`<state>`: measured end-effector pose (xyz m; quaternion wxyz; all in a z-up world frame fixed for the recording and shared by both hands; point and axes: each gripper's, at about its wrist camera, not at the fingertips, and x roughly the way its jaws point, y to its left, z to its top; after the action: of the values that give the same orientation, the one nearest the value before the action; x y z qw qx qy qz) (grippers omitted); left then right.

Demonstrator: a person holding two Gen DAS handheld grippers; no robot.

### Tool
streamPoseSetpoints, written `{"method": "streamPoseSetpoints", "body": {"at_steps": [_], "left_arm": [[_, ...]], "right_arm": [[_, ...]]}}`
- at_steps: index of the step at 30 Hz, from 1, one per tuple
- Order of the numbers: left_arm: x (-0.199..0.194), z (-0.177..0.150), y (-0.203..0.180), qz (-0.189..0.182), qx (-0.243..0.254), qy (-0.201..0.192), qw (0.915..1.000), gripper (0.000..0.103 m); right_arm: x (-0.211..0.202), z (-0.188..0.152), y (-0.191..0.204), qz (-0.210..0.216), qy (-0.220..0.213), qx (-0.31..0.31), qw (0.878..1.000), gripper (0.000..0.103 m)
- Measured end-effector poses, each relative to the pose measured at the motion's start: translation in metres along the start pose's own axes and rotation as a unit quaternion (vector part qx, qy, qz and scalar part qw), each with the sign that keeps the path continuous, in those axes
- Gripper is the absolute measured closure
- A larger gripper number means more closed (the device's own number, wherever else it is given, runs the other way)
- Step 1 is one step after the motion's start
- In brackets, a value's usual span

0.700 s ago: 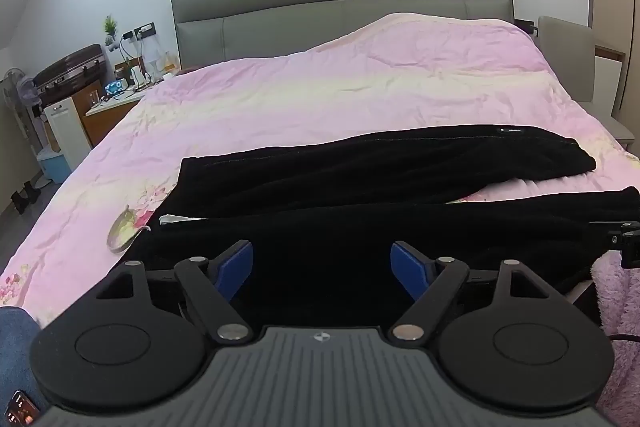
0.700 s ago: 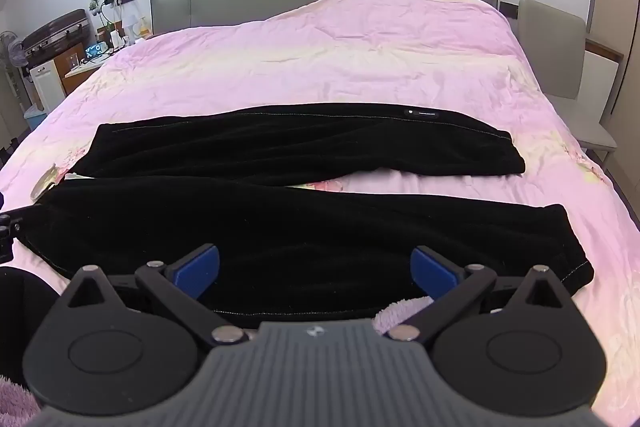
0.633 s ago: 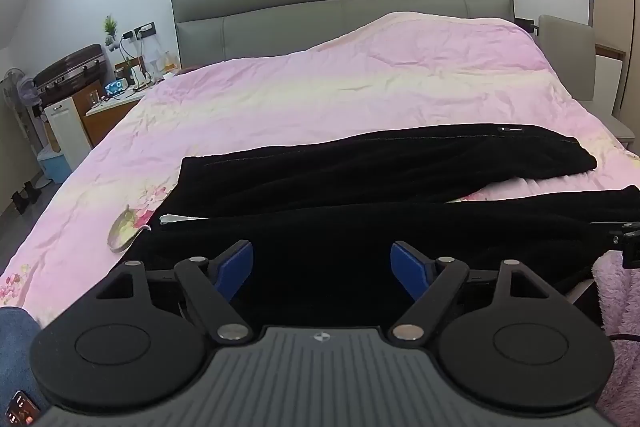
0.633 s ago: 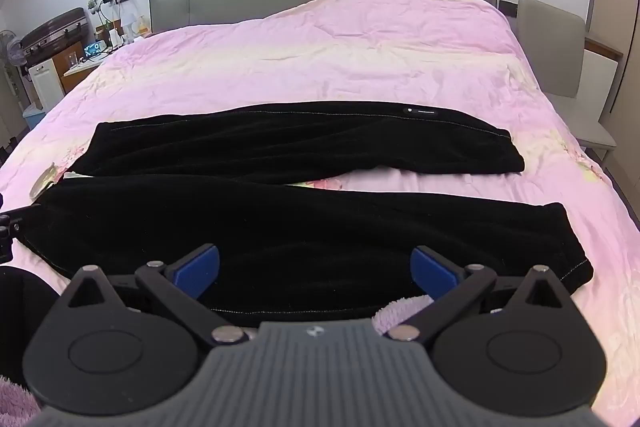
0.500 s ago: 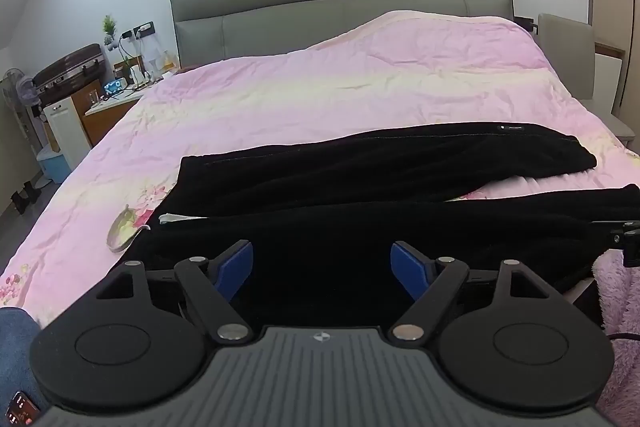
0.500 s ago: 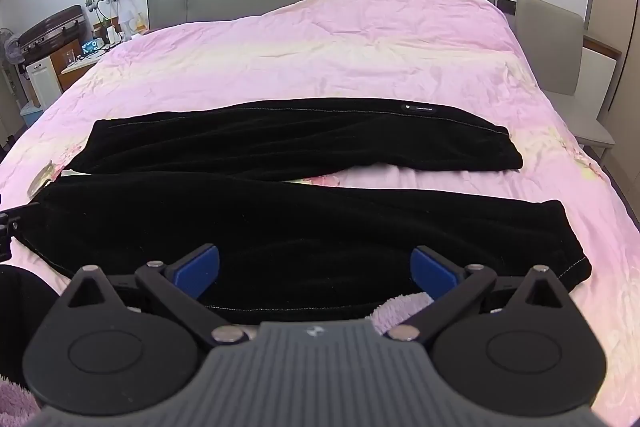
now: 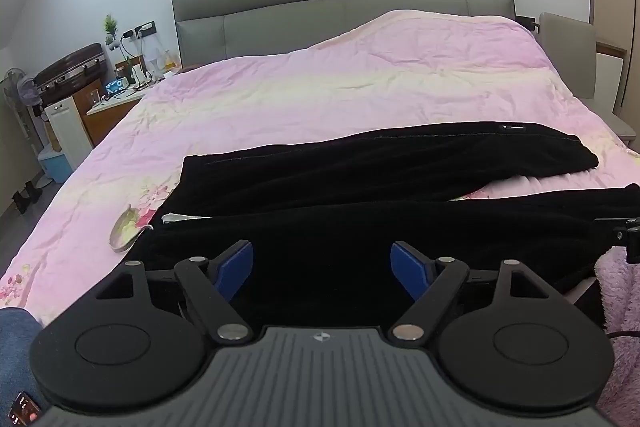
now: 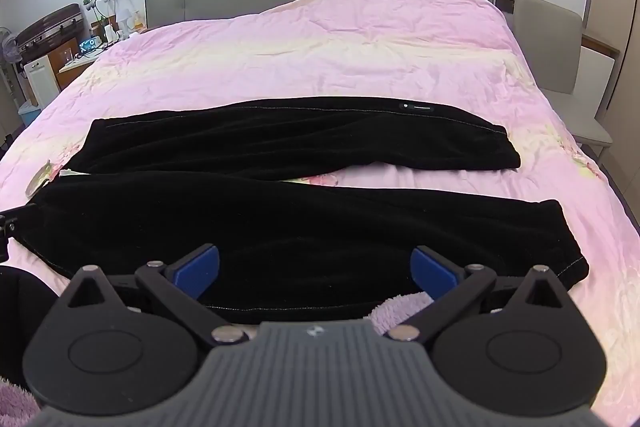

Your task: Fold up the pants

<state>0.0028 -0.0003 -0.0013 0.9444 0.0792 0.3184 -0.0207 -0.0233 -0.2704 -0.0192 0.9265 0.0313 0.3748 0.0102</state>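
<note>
**Mia:** Where are the pants?

**Ben:** The black pants [image 8: 280,211] lie spread out on the pink blanket [image 8: 340,39]. They fill the middle of the right wrist picture. One leg lies higher in the frame, the other lower. The legs join at the left side and split apart toward the right.

**Mia:** Are the grippers holding them?

**Ben:** No. The right gripper [image 8: 316,269] is at the bottom of its picture with its blue pads [image 8: 198,267] far apart. Nothing is pinched. The left gripper [image 7: 322,269] looks the same, wide and empty, low in its picture over the dark cloth.

**Mia:** So which step is this?

**Ben:** I think it is the very start. The pants look flat and not folded yet. Both grippers seem to be getting ready to grab.

**Mia:** What should come next?

**Ben:** My guess is each gripper needs to go down to the near edge of the lower leg, pinch it, then lift it over onto the upper leg. The cloth is soft, so both should move together.
</note>
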Motion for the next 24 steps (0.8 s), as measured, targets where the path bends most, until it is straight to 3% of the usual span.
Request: {"method": "streamPoseSetpoints", "body": {"at_steps": [24], "left_arm": [[0.0015,0.0013,0.0004,-0.001,-0.002,0.004,1.0,0.011]], "right_arm": [[0.002,0.0046,0.005,0.001,0.006,-0.01,1.0,0.005]]}}
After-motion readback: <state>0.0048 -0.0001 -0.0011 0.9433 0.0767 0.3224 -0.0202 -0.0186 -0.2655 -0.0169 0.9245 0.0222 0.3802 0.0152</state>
